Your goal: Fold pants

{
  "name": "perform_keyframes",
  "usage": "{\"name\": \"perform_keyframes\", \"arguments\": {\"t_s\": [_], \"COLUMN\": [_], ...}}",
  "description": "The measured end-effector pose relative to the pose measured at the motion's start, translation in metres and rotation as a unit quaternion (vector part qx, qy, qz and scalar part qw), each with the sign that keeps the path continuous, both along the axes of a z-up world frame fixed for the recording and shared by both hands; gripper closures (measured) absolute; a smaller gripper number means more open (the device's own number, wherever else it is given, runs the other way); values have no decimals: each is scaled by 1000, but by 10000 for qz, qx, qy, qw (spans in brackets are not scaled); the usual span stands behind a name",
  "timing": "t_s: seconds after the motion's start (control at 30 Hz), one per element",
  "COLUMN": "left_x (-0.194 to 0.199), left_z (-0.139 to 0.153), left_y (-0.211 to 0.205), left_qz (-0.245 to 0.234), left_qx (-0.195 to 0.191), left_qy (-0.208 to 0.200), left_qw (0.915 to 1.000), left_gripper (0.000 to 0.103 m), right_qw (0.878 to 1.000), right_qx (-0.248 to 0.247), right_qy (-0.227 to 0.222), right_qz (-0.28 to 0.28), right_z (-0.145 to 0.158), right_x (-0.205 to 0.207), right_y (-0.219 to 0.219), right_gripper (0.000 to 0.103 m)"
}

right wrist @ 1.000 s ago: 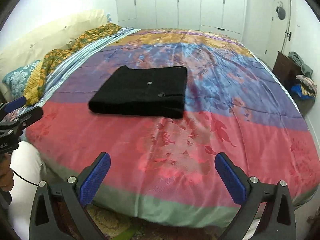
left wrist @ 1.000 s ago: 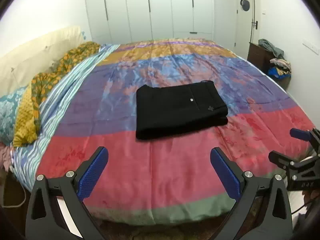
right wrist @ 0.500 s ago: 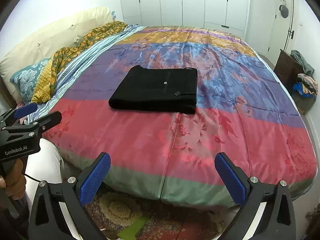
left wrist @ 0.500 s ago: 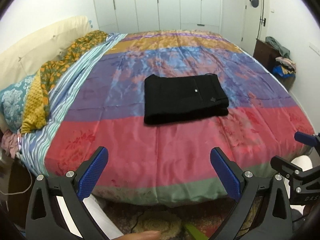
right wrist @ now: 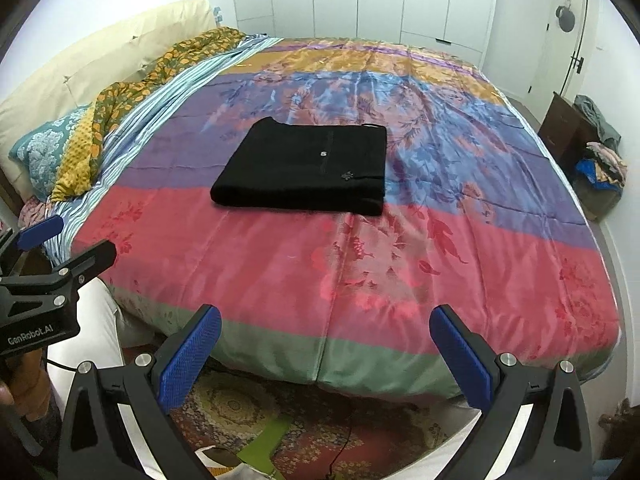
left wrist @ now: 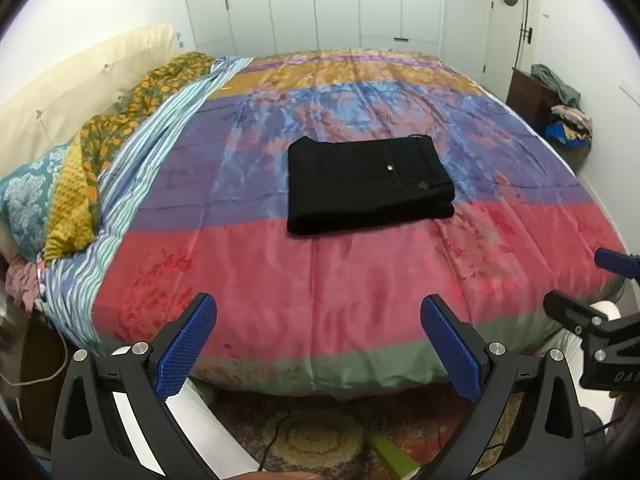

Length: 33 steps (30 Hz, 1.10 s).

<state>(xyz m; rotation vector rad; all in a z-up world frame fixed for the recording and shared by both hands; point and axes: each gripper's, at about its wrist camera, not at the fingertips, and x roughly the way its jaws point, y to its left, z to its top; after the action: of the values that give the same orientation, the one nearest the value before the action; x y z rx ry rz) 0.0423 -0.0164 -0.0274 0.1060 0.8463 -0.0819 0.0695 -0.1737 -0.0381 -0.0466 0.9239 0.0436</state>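
pants (left wrist: 368,184) – lay folded in a black rectangle mid-bed, on the striped bedspread (left wrist: 280,280) | left claw (left wrist: 318,344) – spread apart, empty, short of bed's foot | right claw (right wrist: 326,354) – spread apart, empty, well clear of pants

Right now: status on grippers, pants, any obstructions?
Left gripper and right gripper: jaws open, empty, off the bed's near edge. Black pants folded flat on the bedspread. Nothing between grippers and pants.

The left gripper (left wrist: 318,326) and the right gripper (right wrist: 326,338) are both held level. Their blue-padded fingers spread wide, gripping nothing.
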Motion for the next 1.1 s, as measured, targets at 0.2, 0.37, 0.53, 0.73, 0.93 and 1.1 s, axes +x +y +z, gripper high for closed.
{"name": "perform_keyframes", "arguments": {"t_s": [0.2,0.37,0.53,0.73,0.93,1.1], "left_x": [-2,-3,-4,-3,-1,-2], "left_z": [1,2,1,-2,-6,-7], "left_y": [3,3,5,7,10,12], "left_qz": [-3,-13,-8,-33,-39,-97], "left_qx": [-80,-83,-121,-131,-208,-427], "left_qy": [118,135,195,279,389,452], "left_qw": [9999,9999,9997,9995,9990,9980], "left_gripper": [1,1,1,1,1,1], "right_qw": [10000,10000,9998,9999,9998,9998], "right_qx": [17,89,138,96,87,102], "right_qy": [-22,10,134,134,171,176], "right_qz": [-2,37,63,-17,-28,-43], "right_z": [8,7,1,-1,-3,-4], "right_x": [-1,-2,0,0,1,1], "right_y": [1,4,5,3,2,2], "right_gripper": [0,0,0,0,0,0]}}
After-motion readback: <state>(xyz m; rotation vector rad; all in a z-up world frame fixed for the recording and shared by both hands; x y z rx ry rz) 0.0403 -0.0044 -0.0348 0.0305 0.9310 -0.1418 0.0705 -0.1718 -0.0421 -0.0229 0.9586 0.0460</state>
